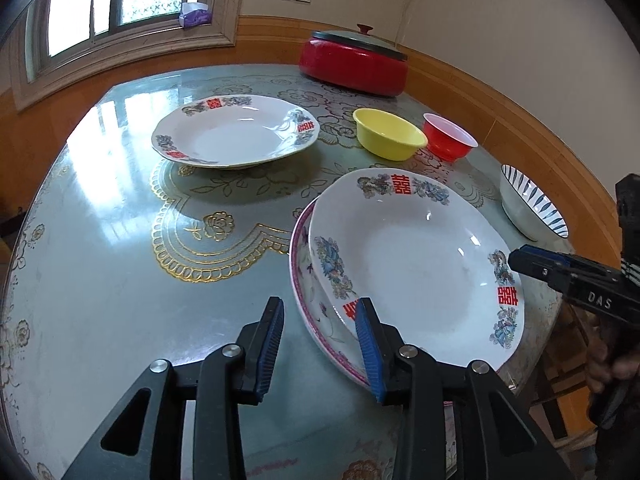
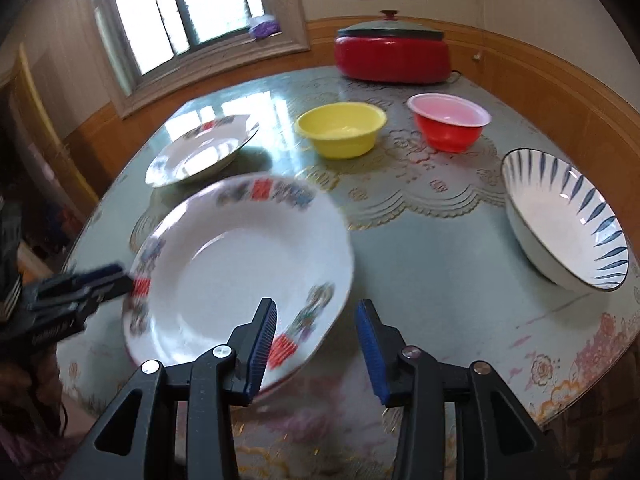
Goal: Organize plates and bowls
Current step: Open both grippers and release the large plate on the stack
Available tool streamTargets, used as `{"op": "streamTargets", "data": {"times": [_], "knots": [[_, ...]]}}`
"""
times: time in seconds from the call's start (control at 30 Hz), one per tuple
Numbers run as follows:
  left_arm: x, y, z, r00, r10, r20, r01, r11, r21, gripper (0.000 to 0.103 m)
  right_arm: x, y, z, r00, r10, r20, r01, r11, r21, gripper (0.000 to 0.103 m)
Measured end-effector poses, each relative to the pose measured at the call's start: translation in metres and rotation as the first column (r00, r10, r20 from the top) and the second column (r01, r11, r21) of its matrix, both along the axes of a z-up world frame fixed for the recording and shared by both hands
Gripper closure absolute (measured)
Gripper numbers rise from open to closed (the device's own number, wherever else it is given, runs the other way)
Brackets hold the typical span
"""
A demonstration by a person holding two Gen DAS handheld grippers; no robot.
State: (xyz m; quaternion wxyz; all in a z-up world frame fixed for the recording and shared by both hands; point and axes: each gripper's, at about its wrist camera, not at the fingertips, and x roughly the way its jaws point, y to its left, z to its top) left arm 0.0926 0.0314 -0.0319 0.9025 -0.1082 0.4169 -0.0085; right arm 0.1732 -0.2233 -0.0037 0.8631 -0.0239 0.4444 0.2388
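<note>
A white plate with red characters and flowers (image 1: 416,264) (image 2: 240,272) lies off-centre on a pink-rimmed plate (image 1: 308,304) near the table's front edge. My left gripper (image 1: 320,344) is open at the stack's left rim. Its right finger (image 1: 370,344) is over the plates and its left finger is outside them, clear of the rim. My right gripper (image 2: 318,344) is open at the opposite rim, the plate's edge lying between its pads without being pressed. Each gripper shows in the other's view: the right gripper (image 1: 516,258) and the left gripper (image 2: 112,276).
A second white plate (image 1: 236,132) (image 2: 200,152) sits further back on the green patterned table (image 1: 120,240). Behind are a yellow bowl (image 1: 390,134) (image 2: 340,130), a red bowl (image 1: 450,138) (image 2: 448,124) and a lidded red pot (image 1: 354,64). A blue-striped bowl (image 2: 564,220) stands at the right.
</note>
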Motion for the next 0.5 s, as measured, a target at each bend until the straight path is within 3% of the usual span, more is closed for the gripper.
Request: {"op": "streamTargets", "data": {"times": [0.1,0.17,0.37,0.5], "knots": [[-0.006,0.003,0.002,1.0,0.025,0.007,-0.025,1.0,0.013,0.059,0.011,0.009,-0.006,1.0,0.007,-0.028,-0.006,1.0,0.023,0.06],[-0.009,0.005,0.002,0.999,0.042,0.003,-0.042,0.999,0.019,0.056,0.011,0.016,-0.006,1.0,0.005,-0.011,-0.006,1.0,-0.01,0.06],[-0.015,0.008,0.003,0.995,0.096,0.01,-0.096,0.994,0.044,0.052,-0.002,0.03,-0.009,0.991,0.131,-0.012,-0.131,0.99,-0.045,0.06],[-0.015,0.007,0.002,0.993,0.119,0.001,-0.119,0.991,0.06,0.051,-0.003,0.032,-0.012,0.989,0.145,-0.02,-0.146,0.988,-0.04,0.06]]}}
